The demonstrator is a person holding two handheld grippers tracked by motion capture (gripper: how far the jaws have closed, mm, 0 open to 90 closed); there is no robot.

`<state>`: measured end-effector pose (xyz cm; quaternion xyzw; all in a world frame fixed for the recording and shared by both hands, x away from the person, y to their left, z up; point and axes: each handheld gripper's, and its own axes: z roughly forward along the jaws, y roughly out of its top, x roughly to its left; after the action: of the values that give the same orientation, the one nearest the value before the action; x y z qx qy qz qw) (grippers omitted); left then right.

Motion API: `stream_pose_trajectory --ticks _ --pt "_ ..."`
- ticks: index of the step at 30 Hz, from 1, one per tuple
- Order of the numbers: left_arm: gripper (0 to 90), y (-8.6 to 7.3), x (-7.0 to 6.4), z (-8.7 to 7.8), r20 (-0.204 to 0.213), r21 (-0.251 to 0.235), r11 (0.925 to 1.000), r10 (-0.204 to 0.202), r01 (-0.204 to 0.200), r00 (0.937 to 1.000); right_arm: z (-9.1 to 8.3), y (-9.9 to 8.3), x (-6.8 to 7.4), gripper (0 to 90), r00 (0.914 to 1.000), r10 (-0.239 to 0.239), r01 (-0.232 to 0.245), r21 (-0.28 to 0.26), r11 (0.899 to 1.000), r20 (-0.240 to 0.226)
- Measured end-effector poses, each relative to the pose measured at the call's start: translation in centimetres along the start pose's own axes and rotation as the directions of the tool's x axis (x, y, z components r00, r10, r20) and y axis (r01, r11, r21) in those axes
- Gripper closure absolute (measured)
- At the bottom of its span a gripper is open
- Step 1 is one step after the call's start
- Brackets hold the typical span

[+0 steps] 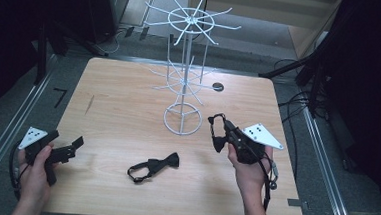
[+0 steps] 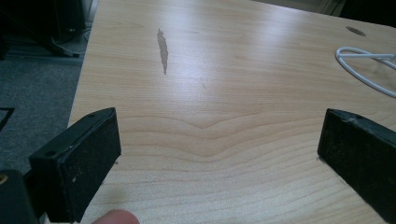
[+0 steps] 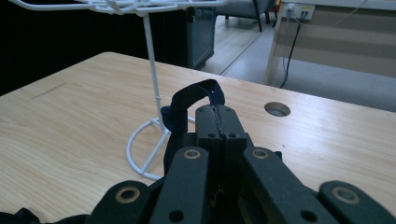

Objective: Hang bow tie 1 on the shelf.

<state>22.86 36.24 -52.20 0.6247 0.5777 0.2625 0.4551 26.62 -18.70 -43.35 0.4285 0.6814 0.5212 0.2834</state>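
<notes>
A white wire display rack (image 1: 186, 62) with hook arms on two tiers stands at the table's far middle; its round base (image 3: 145, 148) shows in the right gripper view. My right gripper (image 1: 221, 128) is shut on the strap of a black bow tie (image 1: 217, 134), held just right of the rack's base; the strap loop (image 3: 194, 95) arches over the closed jaws. A second black bow tie (image 1: 155, 166) lies flat on the wood near the front middle. At the front left edge my left gripper (image 1: 73, 148) stands open over bare wood, with its pads (image 2: 79, 161) wide apart.
The light wooden table (image 1: 118, 108) has a round cable hole (image 1: 218, 86) at the far right of the rack and a dark streak (image 2: 162, 44) on its left part. Grey floor and metal rails surround the table. Dark stands flank both sides.
</notes>
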Motion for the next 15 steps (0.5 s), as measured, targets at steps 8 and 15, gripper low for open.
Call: stream_pose_trajectory --ticks 8,15 --pt "0.0 0.0 0.0 0.0 0.0 0.003 1.0 0.004 -0.004 1.0 -0.1 0.7 1.0 90.0 0.9991 -0.021 0.021 -0.014 1.0 -0.038" --pt "0.0 0.0 0.0 0.0 0.001 0.003 1.0 0.004 -0.004 1.0 -0.1 1.1 1.4 90.0 0.9966 -0.023 0.022 -0.019 1.0 -0.079"
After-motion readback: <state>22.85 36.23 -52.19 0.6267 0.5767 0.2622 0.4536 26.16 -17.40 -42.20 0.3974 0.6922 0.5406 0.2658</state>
